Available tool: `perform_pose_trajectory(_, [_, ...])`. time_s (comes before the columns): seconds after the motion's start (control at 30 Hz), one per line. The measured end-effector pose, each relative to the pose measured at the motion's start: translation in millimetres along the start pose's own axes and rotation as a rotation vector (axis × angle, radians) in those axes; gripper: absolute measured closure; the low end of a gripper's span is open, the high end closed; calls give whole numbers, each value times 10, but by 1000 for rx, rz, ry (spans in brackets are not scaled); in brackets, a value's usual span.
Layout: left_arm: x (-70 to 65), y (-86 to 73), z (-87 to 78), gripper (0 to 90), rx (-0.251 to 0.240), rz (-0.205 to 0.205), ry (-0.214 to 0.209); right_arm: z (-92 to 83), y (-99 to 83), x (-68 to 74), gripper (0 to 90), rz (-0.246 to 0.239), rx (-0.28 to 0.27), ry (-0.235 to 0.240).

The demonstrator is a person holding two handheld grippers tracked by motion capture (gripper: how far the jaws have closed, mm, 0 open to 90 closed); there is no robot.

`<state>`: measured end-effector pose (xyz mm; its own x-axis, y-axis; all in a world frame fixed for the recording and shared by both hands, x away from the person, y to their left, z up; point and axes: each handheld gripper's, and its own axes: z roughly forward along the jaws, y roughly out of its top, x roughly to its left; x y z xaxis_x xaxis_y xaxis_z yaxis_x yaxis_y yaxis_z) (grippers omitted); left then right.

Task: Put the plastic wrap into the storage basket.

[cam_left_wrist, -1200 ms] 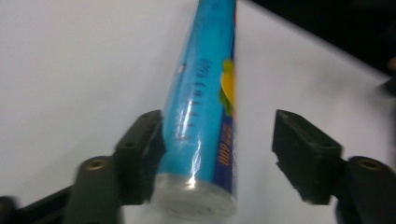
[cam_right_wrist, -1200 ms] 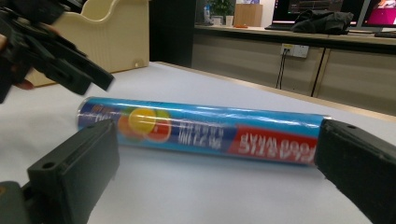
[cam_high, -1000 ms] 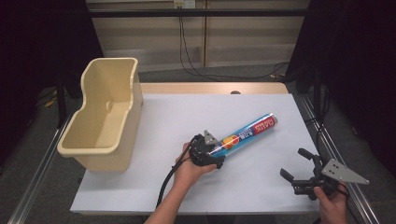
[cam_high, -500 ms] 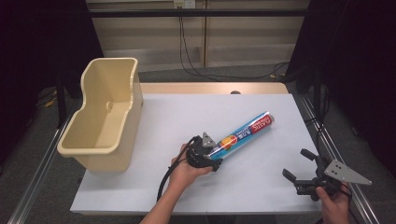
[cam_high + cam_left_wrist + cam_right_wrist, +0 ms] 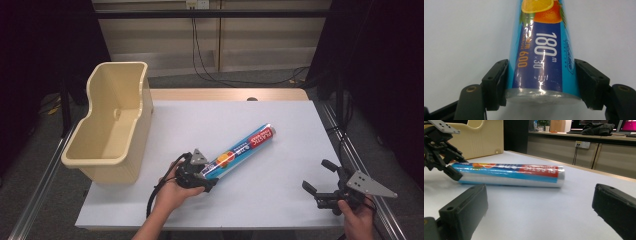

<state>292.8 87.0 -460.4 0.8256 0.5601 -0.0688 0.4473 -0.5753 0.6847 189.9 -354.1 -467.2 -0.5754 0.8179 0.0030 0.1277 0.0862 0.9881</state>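
We see a white tabletop (image 5: 200, 120) bearing a long cylindrical roll of plastic wrap in a glossy blue, orange and red wrapper (image 5: 240, 151), which lies on its side near the table's middle, slanting from the near left toward the far right. The left gripper (image 5: 202, 177), a black two-jaw tool held in the person's left hand (image 5: 172, 192), meets the roll at its near, blue end. In the left gripper view, we observe the two black jaws standing on either side of the roll (image 5: 541, 57), their pads pressed against the wrapper just above the silvery end cap; the jaws have just been closing, and they now clamp the roll. In the right gripper view the roll (image 5: 509, 175) rests flat on the table with the left gripper (image 5: 452, 173) at its blue end. The right gripper (image 5: 320, 177), held in the right hand (image 5: 357, 220) near the table's near right corner, stands well apart from the roll, its jaws spread with nothing between them. A tall cream plastic bin (image 5: 112, 125) stands at the table's left edge, apart from the roll.
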Motion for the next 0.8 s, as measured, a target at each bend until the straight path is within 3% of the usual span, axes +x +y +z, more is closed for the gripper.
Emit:
perform_pose_trajectory(0.1, [23, -100, -95, 319, -5, -8, -1, 17, 1, 7, 0, -5, 1, 4])
perform_pose_trajectory(0.33, [107, -489, -506, 319, 2, -26, 5, 42, 3, 27, 1, -6, 7, 13])
perform_pose_trajectory(0.5, [125, -638, -646, 319, -5, -44, -3, 55, 3, 27, 1, -2, 5, 15])
perform_pose_trajectory(0.67, [132, -573, -652, 314, 10, -53, -8, 70, 11, 36, 0, -6, 6, 18])
perform_pose_trajectory(0.8, [146, -482, -686, 309, -41, -72, -18, 77, 11, 42, 1, -5, 7, 20])
